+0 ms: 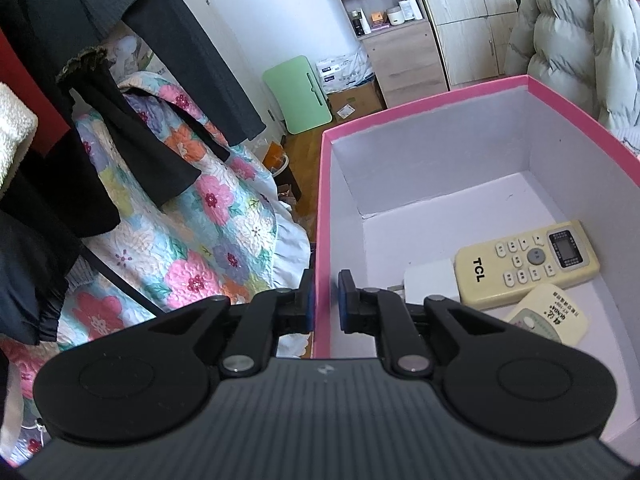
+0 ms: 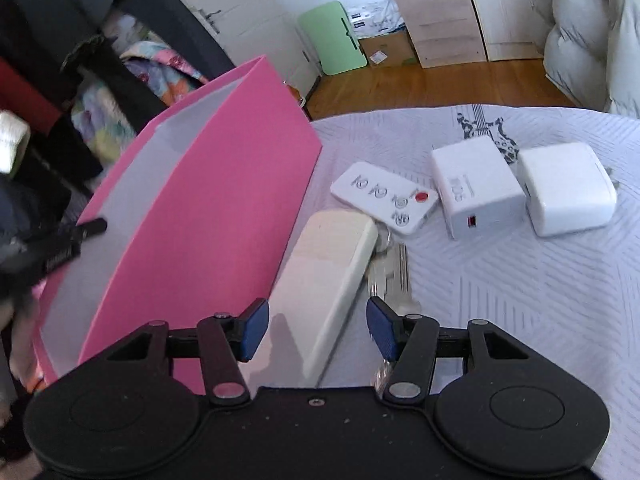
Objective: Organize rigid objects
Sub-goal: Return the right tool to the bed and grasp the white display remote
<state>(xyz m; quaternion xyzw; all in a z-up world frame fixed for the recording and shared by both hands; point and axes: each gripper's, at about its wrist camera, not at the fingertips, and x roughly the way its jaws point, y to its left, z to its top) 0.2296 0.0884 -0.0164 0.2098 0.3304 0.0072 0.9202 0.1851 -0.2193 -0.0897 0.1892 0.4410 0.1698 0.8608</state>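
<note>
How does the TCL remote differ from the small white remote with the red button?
The TCL remote lies inside the pink box; the white remote lies outside it on the bedspread. The TCL remote is cream-coloured, thick and has a small screen; the white remote is thin, with no screen and one red button. The TCL remote rests partly on a charger; the white remote overlaps a cream remote. Both lie face up.

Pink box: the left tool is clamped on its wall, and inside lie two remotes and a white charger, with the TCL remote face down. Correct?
Not quite. In the left wrist view the TCL remote lies face up, buttons and screen showing. The rest holds: left tool clamped on the pink box wall, second remote and white charger inside.
</note>
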